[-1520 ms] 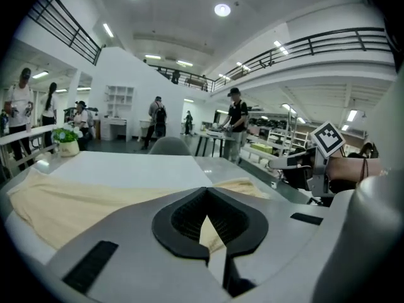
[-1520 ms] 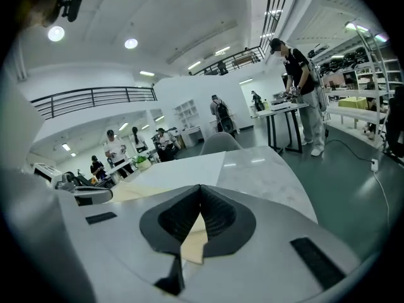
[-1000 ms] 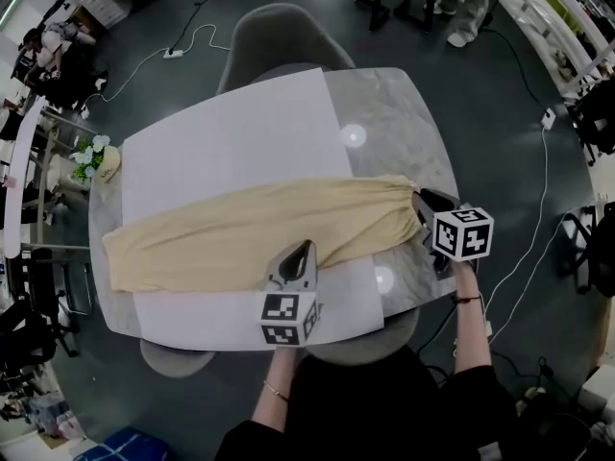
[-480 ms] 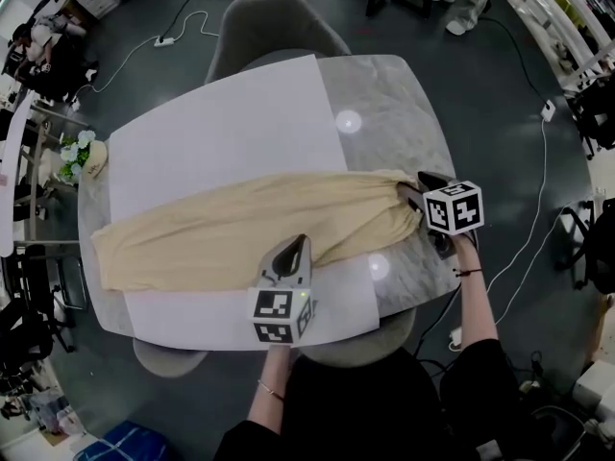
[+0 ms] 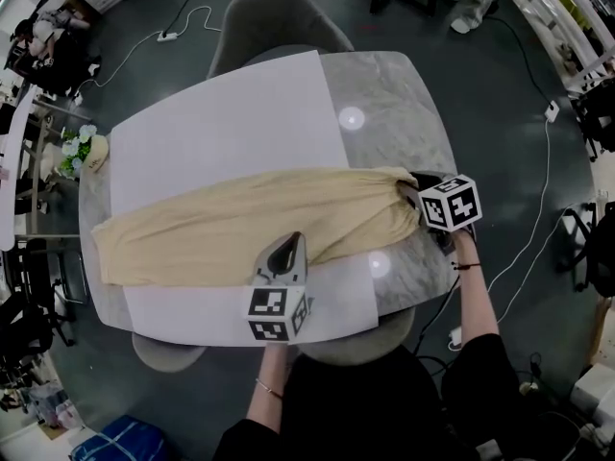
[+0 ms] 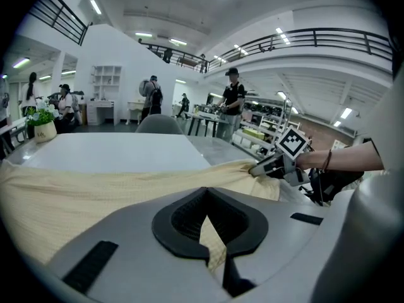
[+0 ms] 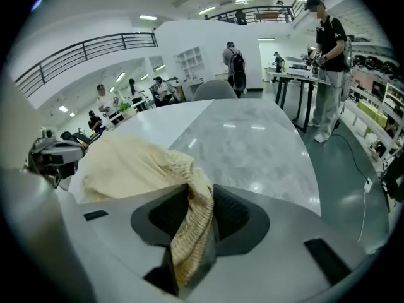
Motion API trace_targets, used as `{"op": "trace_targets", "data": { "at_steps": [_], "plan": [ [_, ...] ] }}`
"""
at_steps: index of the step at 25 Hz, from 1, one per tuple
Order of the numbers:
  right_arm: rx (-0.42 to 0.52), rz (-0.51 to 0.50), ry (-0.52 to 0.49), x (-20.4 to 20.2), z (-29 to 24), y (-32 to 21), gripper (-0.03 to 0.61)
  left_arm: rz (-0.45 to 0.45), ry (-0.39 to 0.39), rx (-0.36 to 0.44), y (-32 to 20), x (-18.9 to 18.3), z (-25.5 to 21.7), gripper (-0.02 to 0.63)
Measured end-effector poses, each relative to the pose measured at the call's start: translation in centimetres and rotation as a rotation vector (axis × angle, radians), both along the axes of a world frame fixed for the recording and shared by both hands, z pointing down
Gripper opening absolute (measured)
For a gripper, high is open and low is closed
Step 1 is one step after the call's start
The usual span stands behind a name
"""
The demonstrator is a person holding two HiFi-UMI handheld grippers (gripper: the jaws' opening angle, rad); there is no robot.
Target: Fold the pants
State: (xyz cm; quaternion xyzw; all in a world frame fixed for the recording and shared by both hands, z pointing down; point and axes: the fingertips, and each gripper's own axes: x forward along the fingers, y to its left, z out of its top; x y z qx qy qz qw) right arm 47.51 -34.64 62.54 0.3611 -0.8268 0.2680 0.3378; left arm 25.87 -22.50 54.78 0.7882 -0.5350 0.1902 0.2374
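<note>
Surface: we stand at the near edge of a grey marble-look table (image 5: 408,113); a white sheet (image 5: 221,133) covers its left and middle part, and a grey chair (image 5: 274,22) stands at the far side.
Pants: the pale yellow pants (image 5: 231,229) lie flat in one long band across the table, mostly on the sheet, with the leg ends at the left and the gathered waistband at the right, on bare marble.
Left gripper: the left gripper (image 5: 291,248) sits at the near long edge of the pants, about mid-length; in its own view its jaws are pressed together on a thin fold of the cloth (image 6: 211,242).
Right gripper: the right gripper (image 5: 411,190) is at the waistband end; its jaws have just been closing, and the ribbed waistband (image 7: 192,232) is bunched and pinched between them.
Pants against the grippers: the cloth runs away to the left of both grippers, with the stretch between them lying on the table.
Small things: a potted plant (image 5: 82,152) stands at the table's left edge, well apart from the pants.
Hidden: from the head view each gripper's body and marker cube cover its own pinch point; we cannot tell how many layers either gripper holds.
Hard to make out: whether the two legs lie exactly one on the other.
</note>
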Motion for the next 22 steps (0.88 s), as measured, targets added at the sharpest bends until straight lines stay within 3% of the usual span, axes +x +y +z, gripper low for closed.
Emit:
{"op": "trace_targets", "data": {
  "at_steps": [6, 13, 22],
  "plan": [
    [-0.061, 0.074, -0.056, -0.2, -0.5, 0.3, 0.048, -0.016, -0.003, 0.006, 0.4, -0.2, -0.4, 0.008],
    [-0.158, 0.166, -0.211, -0.6, -3.5, 0.8, 0.043, -0.048, -0.013, 0.032, 1.3, -0.7, -1.7, 0.008],
    [-0.170, 0.174, -0.293, -1.3, -6.5, 2.2, 0.041, -0.101, -0.026, 0.083, 2.9, -0.9, -4.0, 0.008]
  ]
}}
